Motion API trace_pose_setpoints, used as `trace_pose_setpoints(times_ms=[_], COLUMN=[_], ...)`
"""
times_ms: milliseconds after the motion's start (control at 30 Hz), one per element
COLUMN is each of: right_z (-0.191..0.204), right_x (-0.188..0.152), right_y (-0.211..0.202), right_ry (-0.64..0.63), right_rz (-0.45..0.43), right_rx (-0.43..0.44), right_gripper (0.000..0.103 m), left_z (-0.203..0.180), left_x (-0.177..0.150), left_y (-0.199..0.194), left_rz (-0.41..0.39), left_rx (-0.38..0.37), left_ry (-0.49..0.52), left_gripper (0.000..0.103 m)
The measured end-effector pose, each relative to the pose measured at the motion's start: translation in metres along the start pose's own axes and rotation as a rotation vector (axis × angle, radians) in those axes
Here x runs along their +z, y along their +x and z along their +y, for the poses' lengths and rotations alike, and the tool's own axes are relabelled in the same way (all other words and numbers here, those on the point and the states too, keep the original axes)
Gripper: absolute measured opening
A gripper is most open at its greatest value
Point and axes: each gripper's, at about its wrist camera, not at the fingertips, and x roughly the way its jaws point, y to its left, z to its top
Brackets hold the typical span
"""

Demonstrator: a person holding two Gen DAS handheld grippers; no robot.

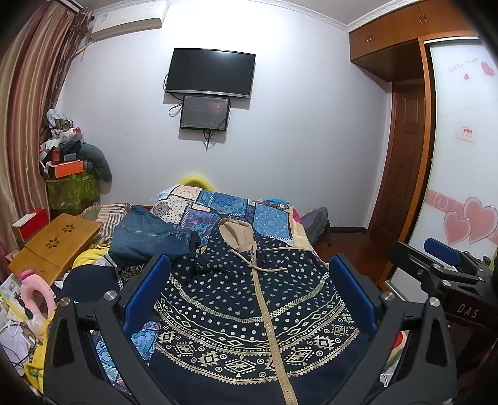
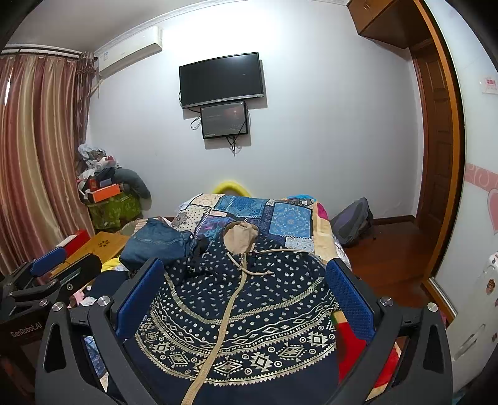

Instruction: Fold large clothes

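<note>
While folded jeans lie beyond its left finger, the left gripper hovers with its jaws spread wide, gripping nothing. Between and beyond both fingers spreads the navy patterned hoodie, flat on the patchwork quilt, zipper up. Just beside it on the right, the right gripper gapes equally wide, framing the same garment.

Upper centre: television on the wall, small screen under it.
Upper left: air conditioner, striped curtains.
Centre left: folded jeans, wooden tray table.
Right: backpack on the floor.
</note>
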Motion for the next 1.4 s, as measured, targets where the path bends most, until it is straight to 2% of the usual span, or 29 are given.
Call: trace_pose_setpoints(times_ms=[1400], right_z=[-0.0009], right_x=[0.0001], right_y=[-0.0009], right_ry=[0.002], right_rz=[-0.005], right_rx=[0.003], right_gripper=[0.103], left_z=[-0.0035], left_x=[-0.0028], left_y=[-0.0069], left_rz=[-0.018], left_rx=[0.013], left_ry=[0.017], left_gripper=[0.103])
